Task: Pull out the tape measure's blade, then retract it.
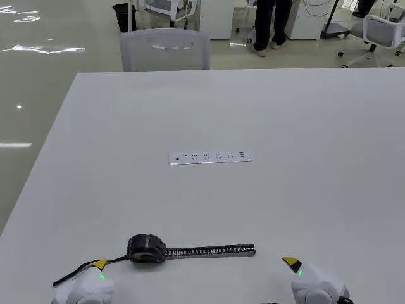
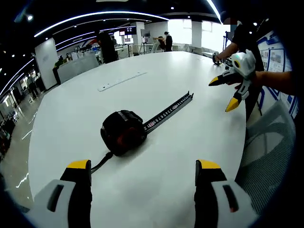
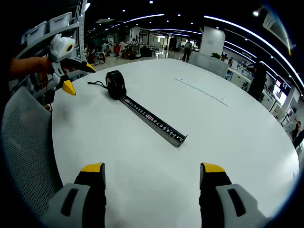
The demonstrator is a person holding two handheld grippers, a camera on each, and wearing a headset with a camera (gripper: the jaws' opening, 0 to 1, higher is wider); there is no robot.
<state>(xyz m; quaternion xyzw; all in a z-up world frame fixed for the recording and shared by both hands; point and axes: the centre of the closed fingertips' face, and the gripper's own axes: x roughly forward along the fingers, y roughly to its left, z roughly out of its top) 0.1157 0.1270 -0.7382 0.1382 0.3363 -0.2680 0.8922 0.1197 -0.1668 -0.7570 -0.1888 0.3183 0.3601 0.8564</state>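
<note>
A black tape measure (image 1: 147, 248) lies near the table's front edge, its dark blade (image 1: 211, 251) drawn out to the right and resting flat on the white table (image 1: 253, 114). The left gripper view has the case (image 2: 122, 132) just ahead, with the blade (image 2: 170, 110) running away from it. My left gripper (image 2: 142, 171) is open behind the case, empty. My right gripper (image 3: 151, 173) is open too, a short way back from the blade's hooked end (image 3: 178, 139). In the head view the left gripper (image 1: 100, 265) and the right gripper (image 1: 293, 265) sit at the bottom edge.
A white power strip (image 1: 210, 157) lies flat at the table's middle. A black wrist cord (image 1: 85, 271) trails left from the case. A grey chair (image 1: 165, 49) stands at the far edge, with a person's legs (image 1: 269, 25) and office chairs beyond.
</note>
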